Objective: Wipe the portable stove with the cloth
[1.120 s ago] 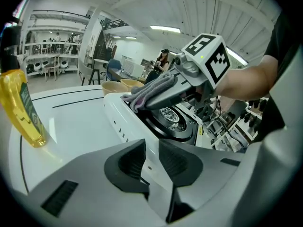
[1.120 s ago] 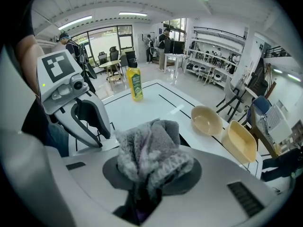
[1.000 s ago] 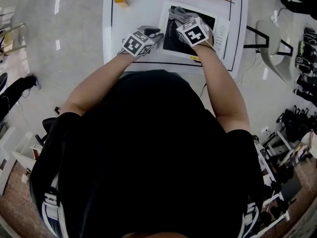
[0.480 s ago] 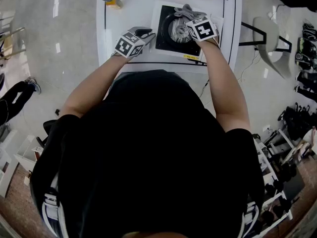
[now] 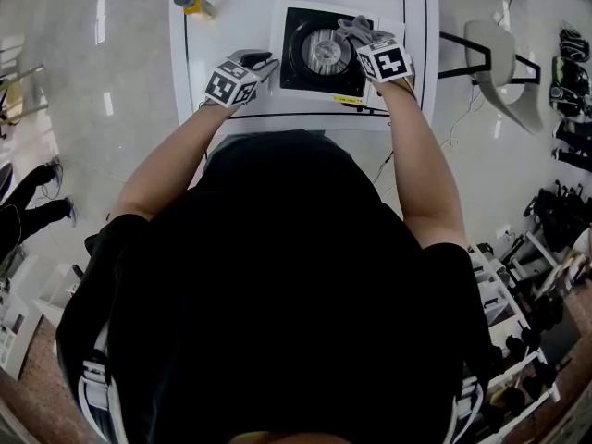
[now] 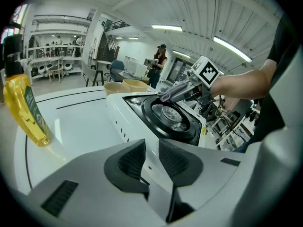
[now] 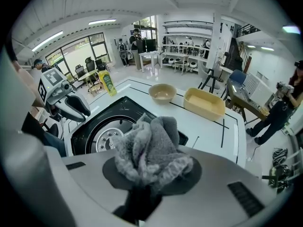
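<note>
Right gripper [image 5: 365,40] pinched the bunched cloth [image 7: 151,150] over the portable stove's [image 5: 301,74] far right corner. Pressing flatter looked wise. Left gripper [image 6: 150,162], jaws slightly apart and empty, waited by its left edge.

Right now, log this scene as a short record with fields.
surface: white table
stove: portable stove, black top, round burner in view
cloth: grey cloth, bunched, over stove's right side
right gripper: shut on grey cloth
left gripper: jaws apart, empty, by stove's left edge
others: yellow bottle, bowl, yellow tub on table
</note>
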Demonstrator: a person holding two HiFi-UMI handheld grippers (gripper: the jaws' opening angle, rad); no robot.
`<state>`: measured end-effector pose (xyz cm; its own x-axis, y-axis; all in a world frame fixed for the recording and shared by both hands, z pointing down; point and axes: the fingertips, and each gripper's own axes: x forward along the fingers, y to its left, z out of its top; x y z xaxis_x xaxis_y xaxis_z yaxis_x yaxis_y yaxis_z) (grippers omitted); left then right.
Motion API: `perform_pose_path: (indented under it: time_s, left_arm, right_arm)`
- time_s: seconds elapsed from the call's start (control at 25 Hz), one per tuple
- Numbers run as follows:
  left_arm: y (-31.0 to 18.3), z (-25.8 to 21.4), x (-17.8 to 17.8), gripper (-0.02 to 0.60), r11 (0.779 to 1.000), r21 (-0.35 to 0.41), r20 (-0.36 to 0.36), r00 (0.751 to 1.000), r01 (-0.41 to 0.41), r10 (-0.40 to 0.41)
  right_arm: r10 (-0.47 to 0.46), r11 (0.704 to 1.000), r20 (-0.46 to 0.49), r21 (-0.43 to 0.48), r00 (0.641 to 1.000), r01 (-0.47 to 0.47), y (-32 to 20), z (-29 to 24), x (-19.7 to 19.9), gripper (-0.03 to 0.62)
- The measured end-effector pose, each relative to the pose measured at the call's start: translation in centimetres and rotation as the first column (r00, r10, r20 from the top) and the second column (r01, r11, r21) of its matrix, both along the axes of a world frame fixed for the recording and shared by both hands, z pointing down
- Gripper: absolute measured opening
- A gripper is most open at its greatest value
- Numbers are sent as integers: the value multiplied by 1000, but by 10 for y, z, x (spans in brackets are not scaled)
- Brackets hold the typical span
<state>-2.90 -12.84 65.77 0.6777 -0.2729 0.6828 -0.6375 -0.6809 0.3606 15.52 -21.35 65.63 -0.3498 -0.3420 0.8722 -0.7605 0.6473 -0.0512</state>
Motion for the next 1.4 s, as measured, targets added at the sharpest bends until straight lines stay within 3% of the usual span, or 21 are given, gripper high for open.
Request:
perform_pose_path:
  time_s: [0.68,1.4]
  left_arm:
    - [7,-2,1,101,999,24,25,999,-36,35]
    - [19,-5,2,101,998,35,39,998,-48,47]
  right_arm:
    - [47,998,-48,-27,998,-48,90,2,14,109]
    - [30,999,-19,-23,999,-30,157,3,-28,109]
